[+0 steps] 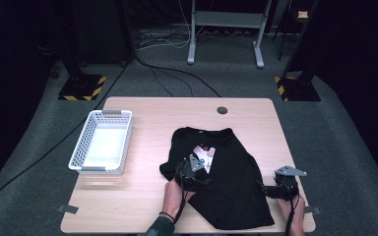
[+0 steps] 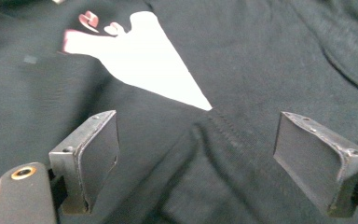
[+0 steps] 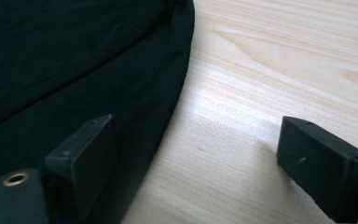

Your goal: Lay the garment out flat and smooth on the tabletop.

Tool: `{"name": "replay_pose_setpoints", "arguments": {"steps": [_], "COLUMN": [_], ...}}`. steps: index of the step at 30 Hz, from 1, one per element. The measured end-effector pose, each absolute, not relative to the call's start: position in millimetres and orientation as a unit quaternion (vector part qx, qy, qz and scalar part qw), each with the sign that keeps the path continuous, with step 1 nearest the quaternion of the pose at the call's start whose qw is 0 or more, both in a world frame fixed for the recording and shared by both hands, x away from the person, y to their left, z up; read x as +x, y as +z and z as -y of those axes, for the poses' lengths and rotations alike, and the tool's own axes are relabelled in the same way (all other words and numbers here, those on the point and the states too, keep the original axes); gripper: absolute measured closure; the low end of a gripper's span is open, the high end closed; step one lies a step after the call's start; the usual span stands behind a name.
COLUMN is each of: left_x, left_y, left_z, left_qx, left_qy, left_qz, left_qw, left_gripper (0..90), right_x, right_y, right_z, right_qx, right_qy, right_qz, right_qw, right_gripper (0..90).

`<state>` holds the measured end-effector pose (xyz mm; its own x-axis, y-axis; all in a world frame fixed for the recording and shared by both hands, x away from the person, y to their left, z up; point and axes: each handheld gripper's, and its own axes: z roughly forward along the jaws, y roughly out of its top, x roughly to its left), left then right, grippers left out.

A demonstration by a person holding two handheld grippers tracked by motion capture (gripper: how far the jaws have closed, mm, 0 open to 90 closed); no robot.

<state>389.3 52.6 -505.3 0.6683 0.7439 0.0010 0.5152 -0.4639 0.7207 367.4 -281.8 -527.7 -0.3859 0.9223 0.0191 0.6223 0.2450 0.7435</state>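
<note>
A black T-shirt (image 1: 226, 172) lies crumpled on the wooden table (image 1: 142, 196), and a fold exposes a white and pink print (image 1: 205, 155). My left gripper (image 1: 197, 173) hovers over the shirt's left part. In the left gripper view its jaws (image 2: 196, 121) stand wide open just above a hemmed fold of black cloth (image 2: 261, 56), below the white print (image 2: 149, 70), and grip nothing. My right gripper (image 1: 268, 189) is at the shirt's right edge. In the right gripper view it (image 3: 196, 123) is open; one jaw is over the shirt's hem (image 3: 74, 60) and the other over bare wood (image 3: 270, 60).
A white plastic basket (image 1: 103, 142) stands on the table's left side. A round cable hole (image 1: 222, 110) sits near the far edge. Bare wood lies between the basket and the shirt. Stands and cables are on the floor beyond the table.
</note>
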Motion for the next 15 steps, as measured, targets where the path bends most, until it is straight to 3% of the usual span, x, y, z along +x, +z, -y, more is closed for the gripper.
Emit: {"name": "replay_pose_setpoints", "arguments": {"steps": [6, 15], "left_x": [399, 393], "left_y": [-512, -513], "left_z": [-37, -24], "left_qx": [0.844, 0.853], "left_qy": [0.151, 0.152], "left_qz": [-0.386, -0.369], "left_qw": [0.34, 0.336], "left_gripper": [18.0, 53.1], "right_x": [367, 369], "right_y": [-528, -527], "right_z": [282, 282], "right_qx": [0.508, 0.506], "right_qy": [0.345, 0.347], "right_qz": [-0.759, -0.759], "right_qw": [0.218, 0.218], "right_gripper": [12.3, 15.0]}}
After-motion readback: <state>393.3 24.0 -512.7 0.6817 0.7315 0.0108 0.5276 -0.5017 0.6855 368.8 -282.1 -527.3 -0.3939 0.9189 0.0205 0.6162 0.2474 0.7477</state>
